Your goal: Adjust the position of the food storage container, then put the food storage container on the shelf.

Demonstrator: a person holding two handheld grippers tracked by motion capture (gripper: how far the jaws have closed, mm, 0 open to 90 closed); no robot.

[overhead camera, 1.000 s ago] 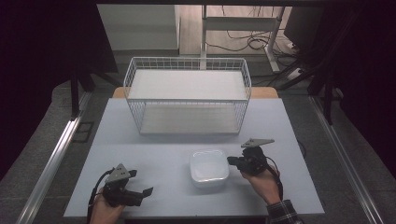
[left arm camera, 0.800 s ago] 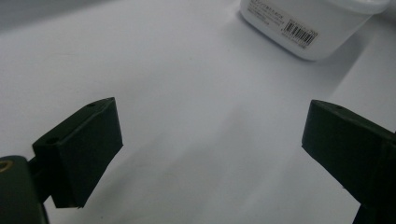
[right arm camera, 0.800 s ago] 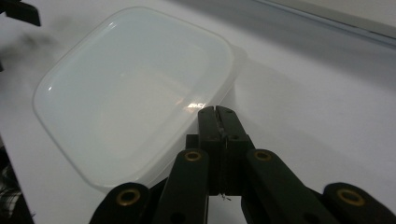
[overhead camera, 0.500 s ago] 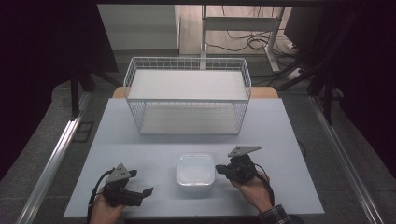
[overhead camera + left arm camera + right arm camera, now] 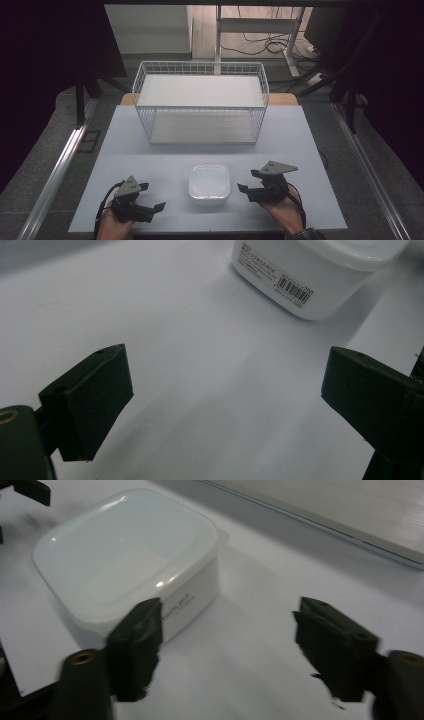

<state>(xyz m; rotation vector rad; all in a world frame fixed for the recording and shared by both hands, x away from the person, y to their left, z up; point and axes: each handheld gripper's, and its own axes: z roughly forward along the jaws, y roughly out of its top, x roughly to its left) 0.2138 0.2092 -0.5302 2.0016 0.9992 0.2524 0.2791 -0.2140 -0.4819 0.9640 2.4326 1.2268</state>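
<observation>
White lidded container point(image 5: 209, 182) at lower centre of the high view, on the table point(image 5: 150, 150), between 2 grippers.

Right gripper point(image 5: 246, 182) sits lower right, just beside the container, jaws wide apart and holding nothing. Left gripper point(image 5: 154, 198) rests lower left, near the container, jaws wide, nothing between them. Wire basket point(image 5: 200, 102) stands at frame centre, well apart from the container.

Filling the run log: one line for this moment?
left hand-held gripper: open, idle | right hand-held gripper: open, beside white lidded container | wire basket: behind
</observation>
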